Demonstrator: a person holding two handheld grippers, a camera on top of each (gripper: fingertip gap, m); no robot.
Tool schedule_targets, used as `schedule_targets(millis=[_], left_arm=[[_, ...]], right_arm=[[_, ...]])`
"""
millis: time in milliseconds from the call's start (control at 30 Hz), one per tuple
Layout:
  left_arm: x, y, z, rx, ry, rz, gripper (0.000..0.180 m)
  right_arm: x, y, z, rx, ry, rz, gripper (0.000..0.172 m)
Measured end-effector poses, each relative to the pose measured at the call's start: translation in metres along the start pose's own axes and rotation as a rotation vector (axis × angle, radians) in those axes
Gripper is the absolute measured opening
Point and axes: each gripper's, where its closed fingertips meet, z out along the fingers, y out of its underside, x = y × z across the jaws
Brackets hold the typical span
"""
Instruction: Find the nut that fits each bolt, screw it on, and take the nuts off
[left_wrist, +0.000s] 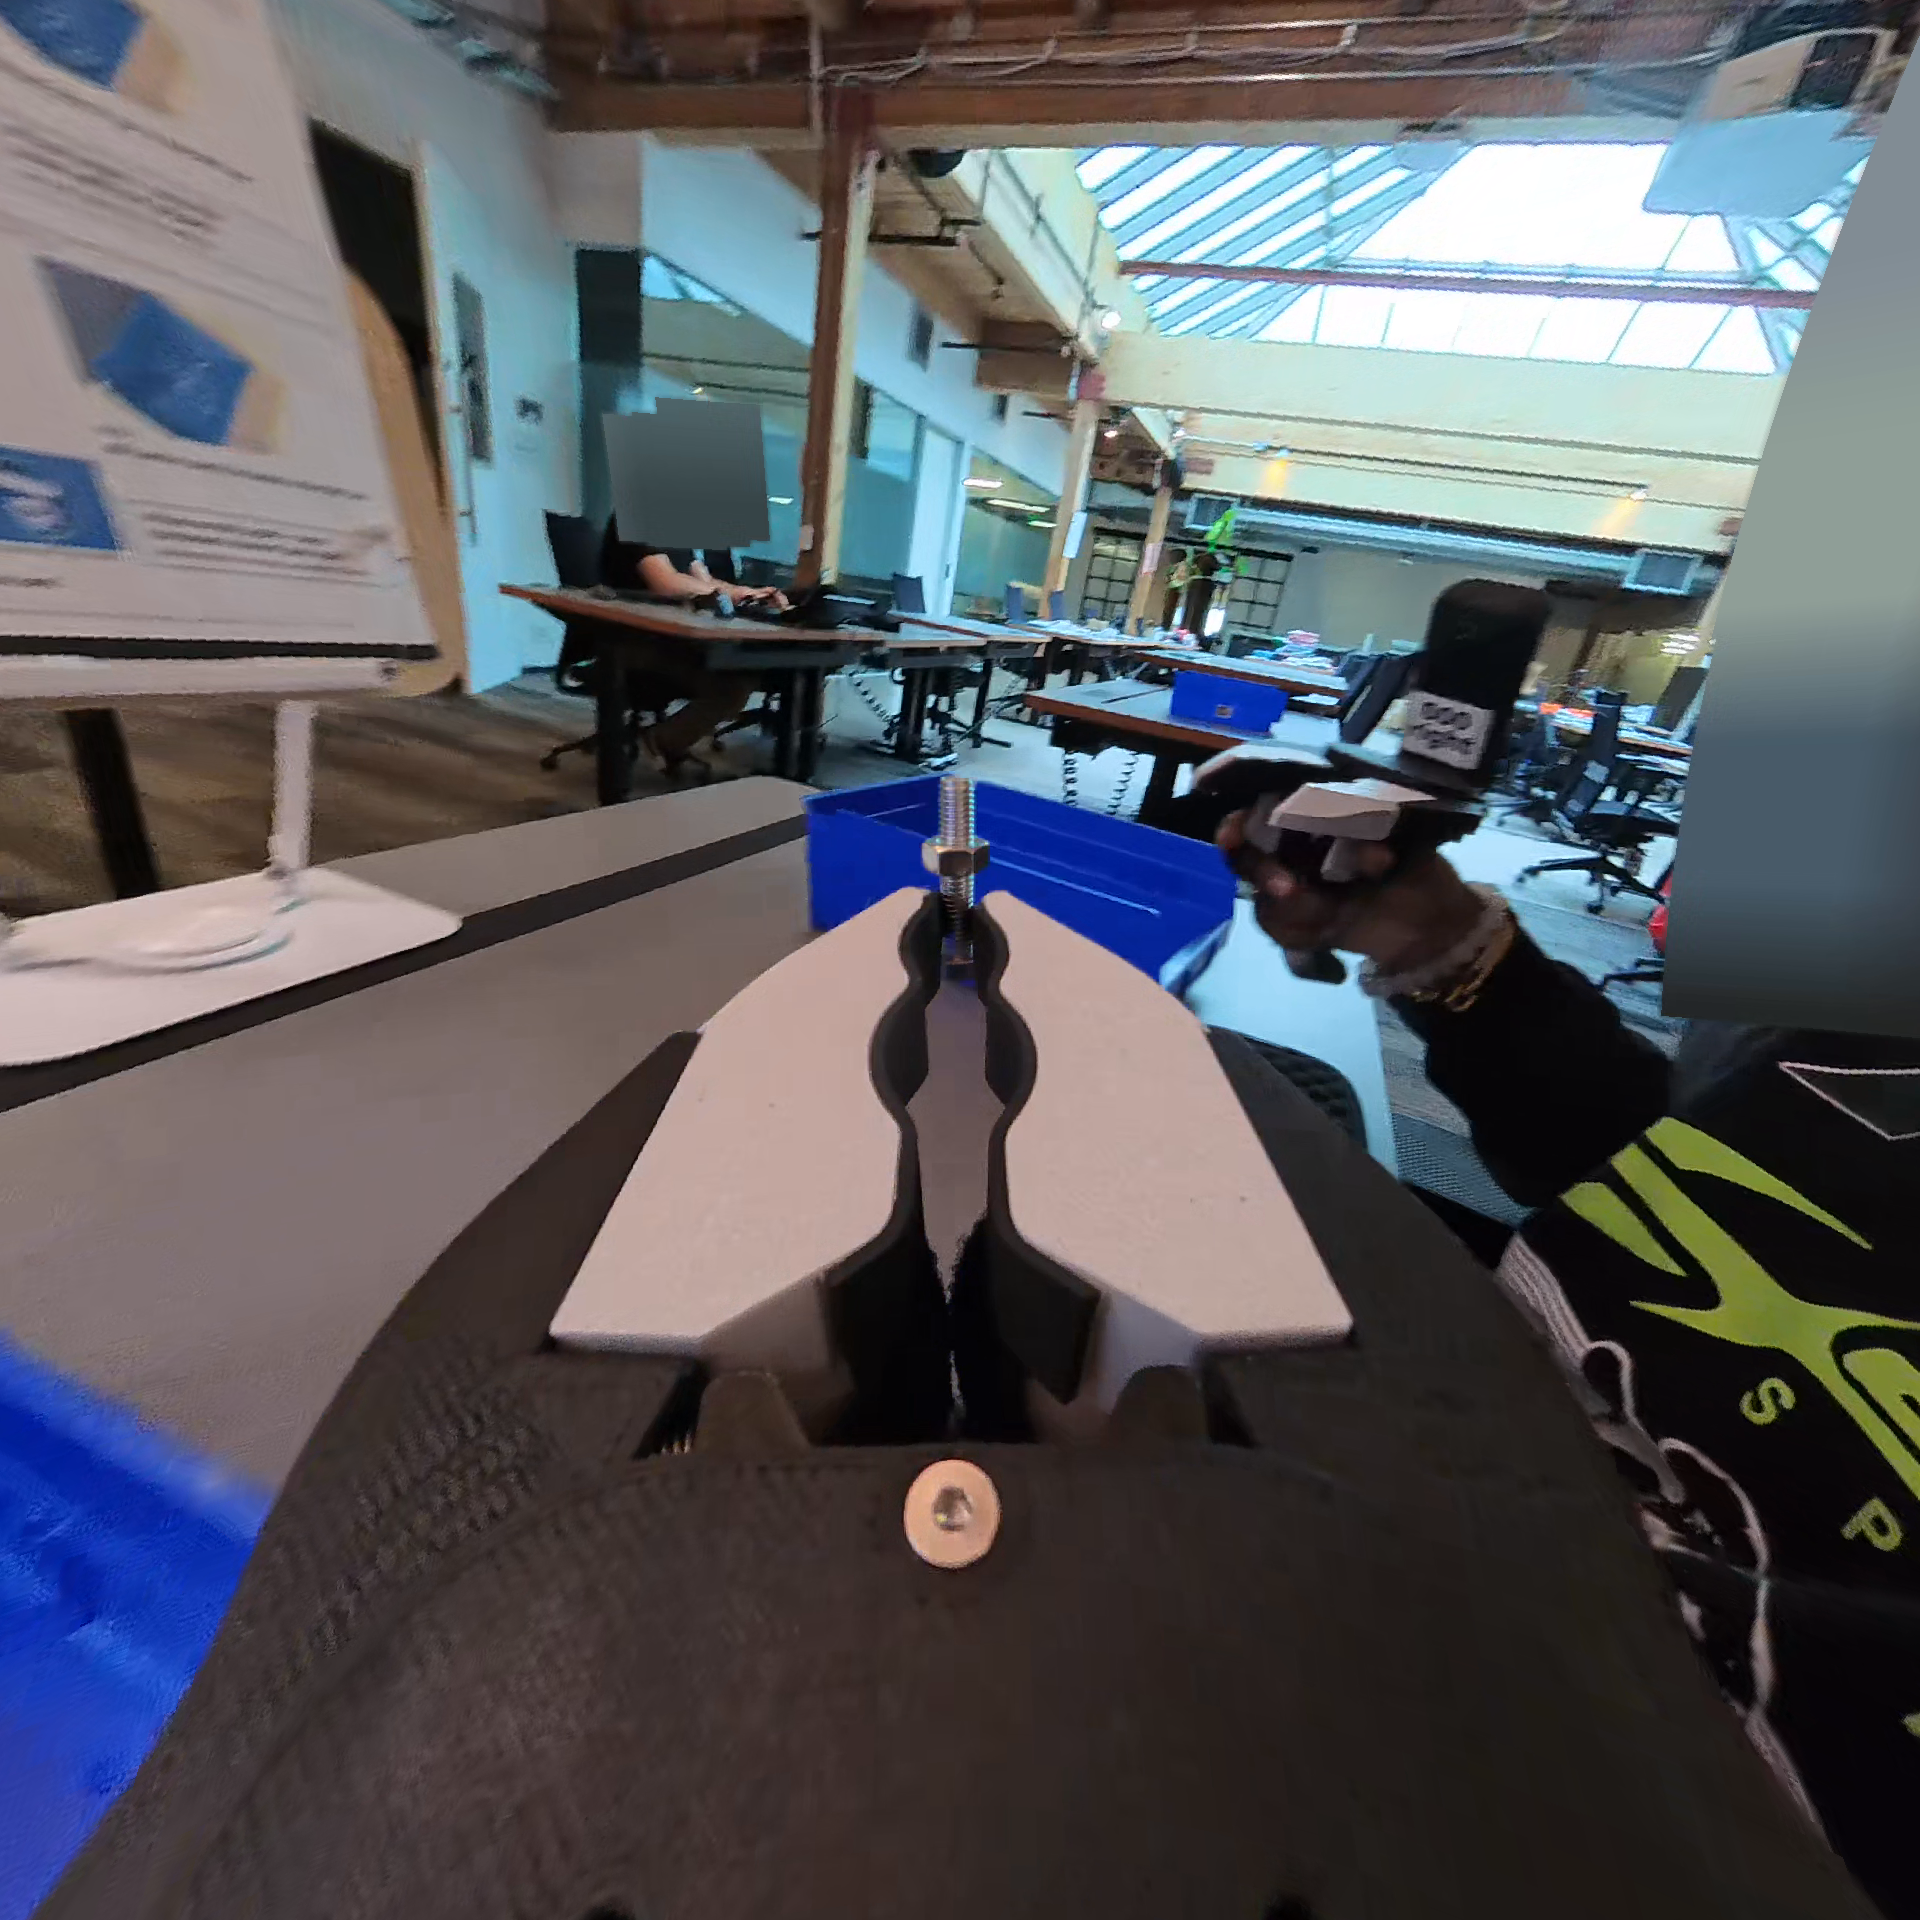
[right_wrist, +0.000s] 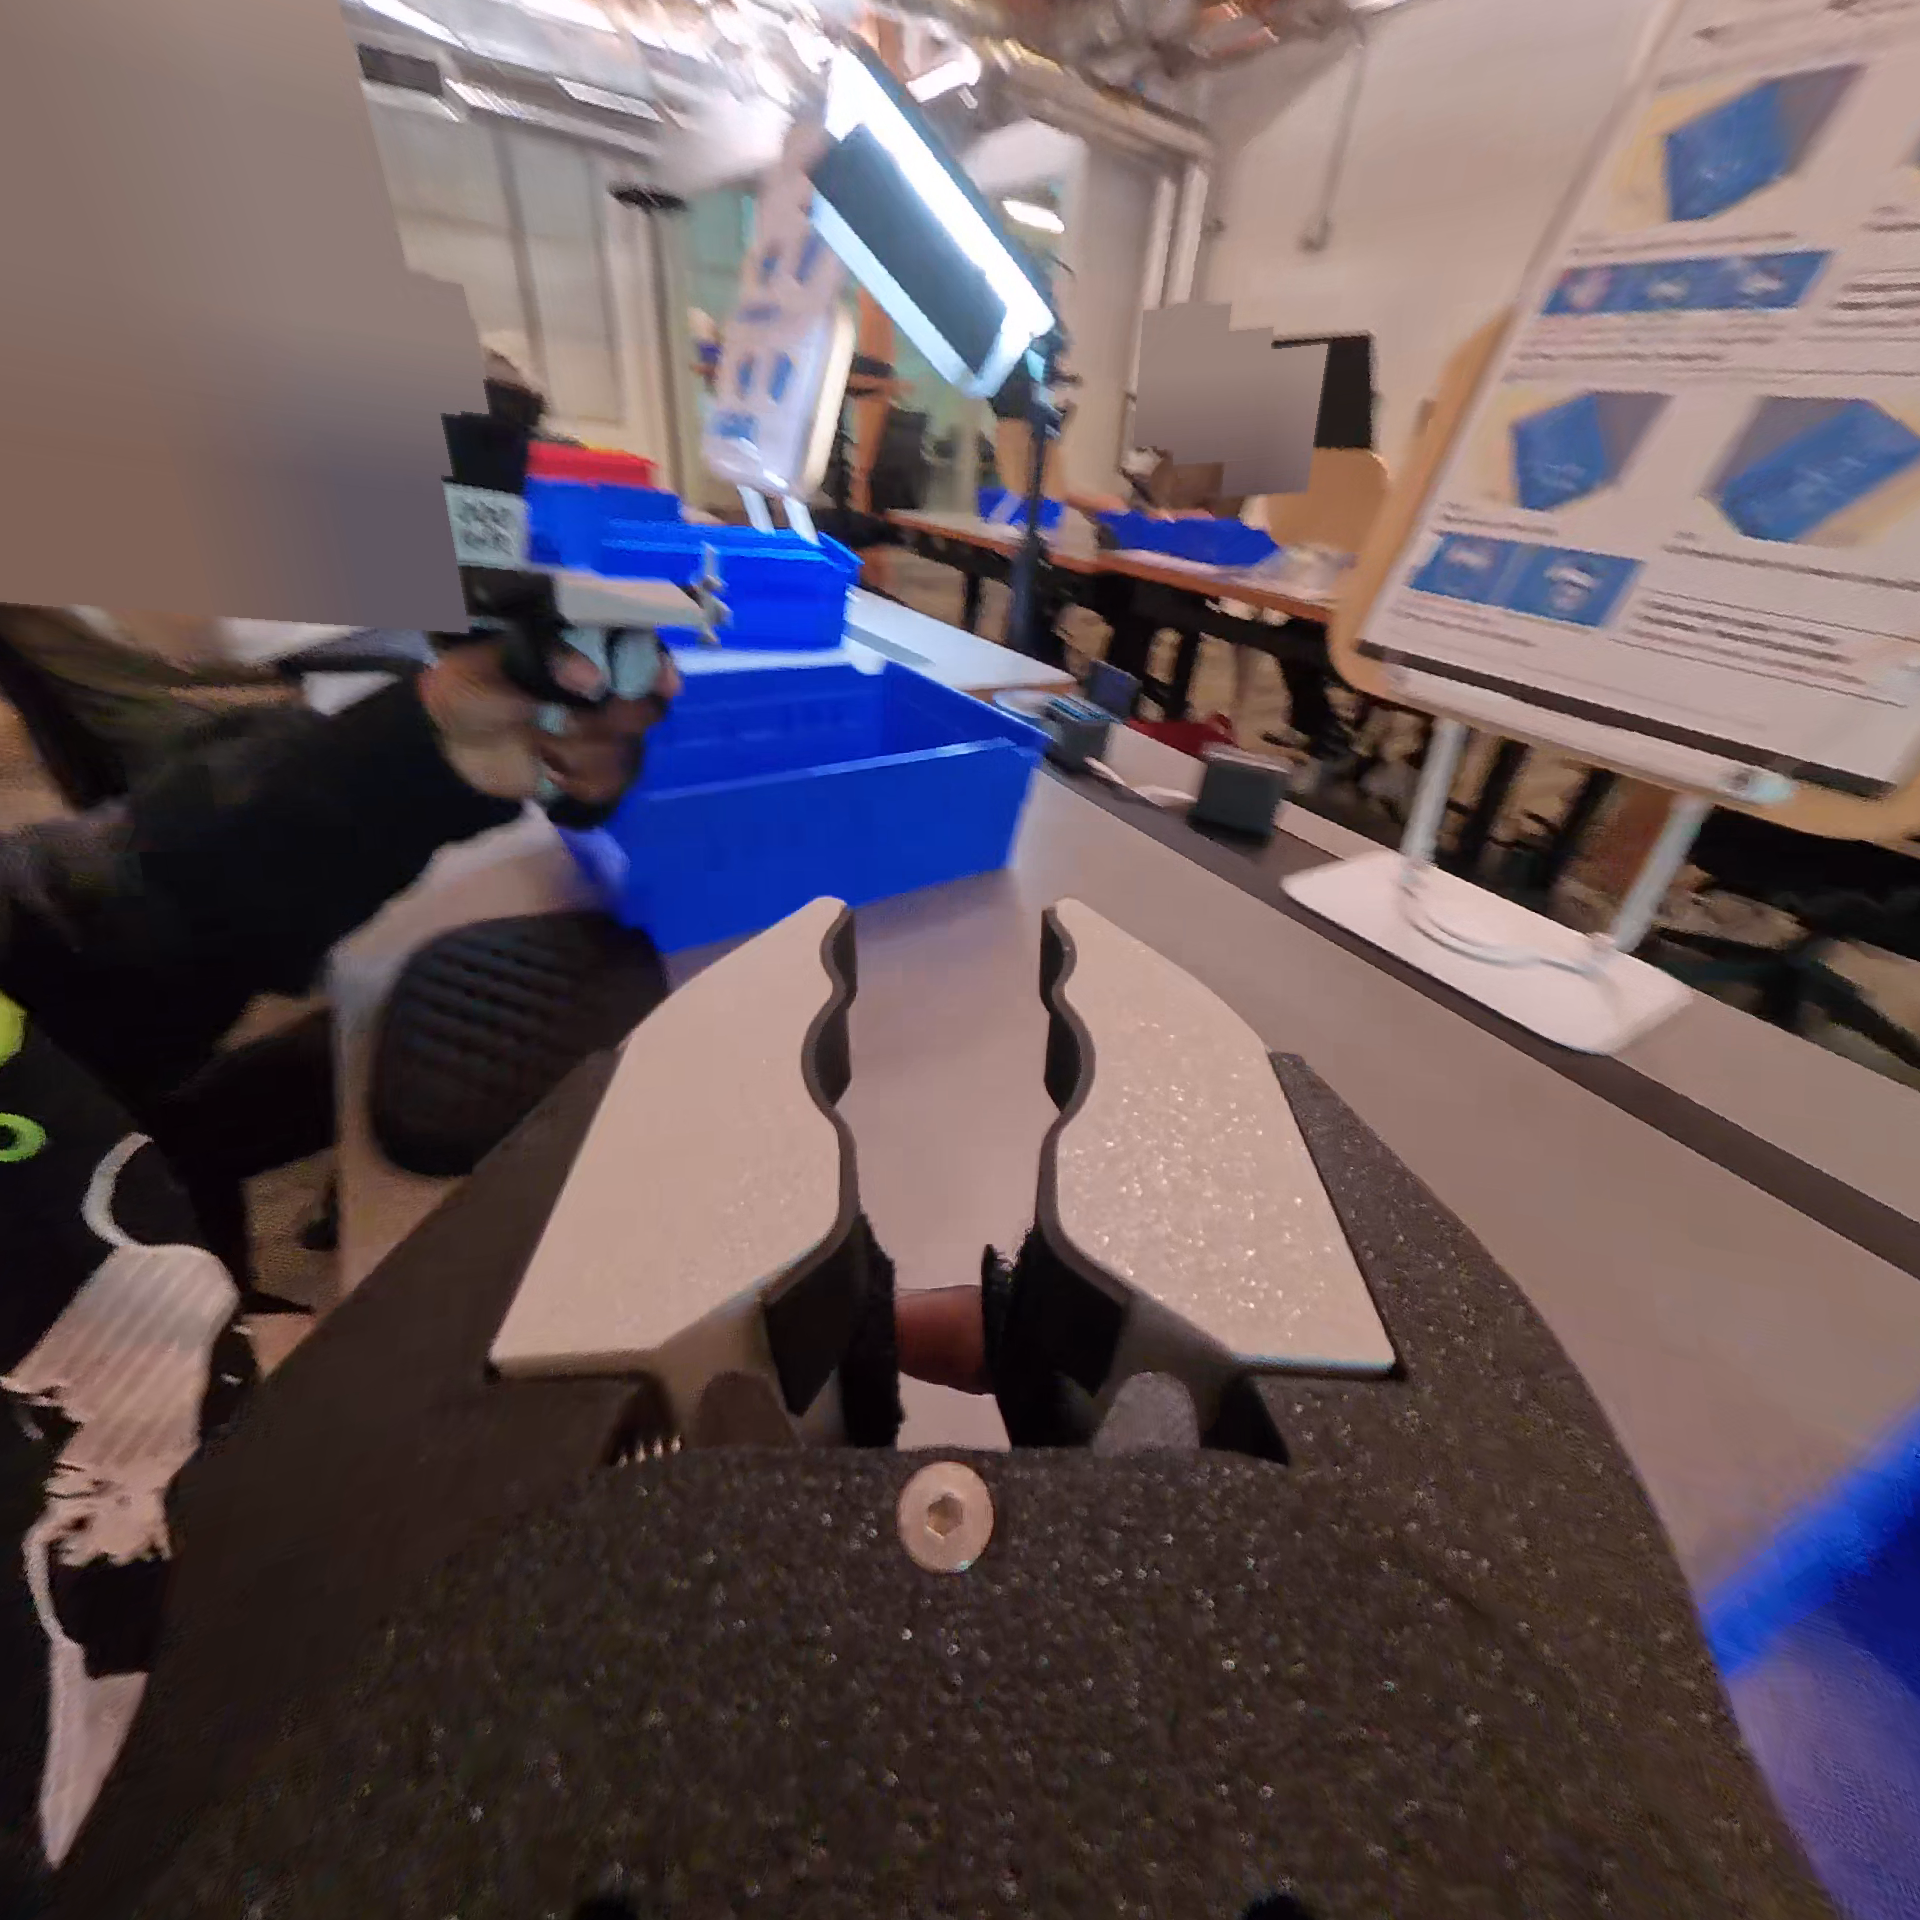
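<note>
A grey surface (left_wrist: 436, 1049) carries the scene, with a white stand holding an instruction sheet (left_wrist: 177, 343) of blue photos and blurred, unreadable print at its far edge. A blue plastic bin (left_wrist: 1049, 862) sits on the surface just beyond the left gripper (left_wrist: 954, 914); the right wrist view shows it as an open blue bin (right_wrist: 831, 821) with more blue bins stacked behind. The person's black top (left_wrist: 1766, 1351) bears lime-green lettering, only partly in view. The left gripper's jaws are clamped on the lower shank of a silver bolt (left_wrist: 954, 821), which stands upright between the black pads (left_wrist: 914, 935), its thread pointing up. A silver hex nut (left_wrist: 954, 858) sits threaded on the bolt just above the fingertips. The right gripper (right_wrist: 948, 935) hangs over the bare surface with its jaws apart, nothing between them. In the left wrist view the right gripper (left_wrist: 1340, 831) shows farther off, held in a hand (left_wrist: 1340, 914), with a small coded label (left_wrist: 1446, 727) on its black body.
</note>
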Motion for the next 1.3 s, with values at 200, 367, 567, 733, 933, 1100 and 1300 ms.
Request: schedule_targets(millis=[200,367,567,733,933,1100,1300], left_arm=[[0.072,0.038,0.039,0.012,0.206,-0.065,0.005],[0.101,0.073,0.057,-0.039,0.288,-0.06,0.005],[0.114,0.101,0.065,-0.08,0.326,-0.028,0.005],[0.116,0.109,0.068,-0.103,0.335,-0.019,0.005],[0.12,0.112,0.067,-0.112,0.361,-0.014,0.005],[0.123,0.111,0.066,-0.105,0.383,-0.011,0.005],[0.123,0.109,0.065,-0.091,0.392,-0.023,0.005]], right_arm=[[-0.047,0.003,0.03,0.117,-0.19,0.082,0.059],[-0.069,0.016,0.042,0.131,-0.287,0.13,0.073],[-0.081,0.033,0.052,0.124,-0.341,0.183,0.074],[-0.087,0.049,0.065,0.064,-0.341,0.209,0.073],[-0.091,0.058,0.071,0.027,-0.355,0.215,0.072],[-0.085,0.058,0.066,0.028,-0.353,0.211,0.074],[-0.07,0.057,0.047,0.036,-0.322,0.181,0.064]])
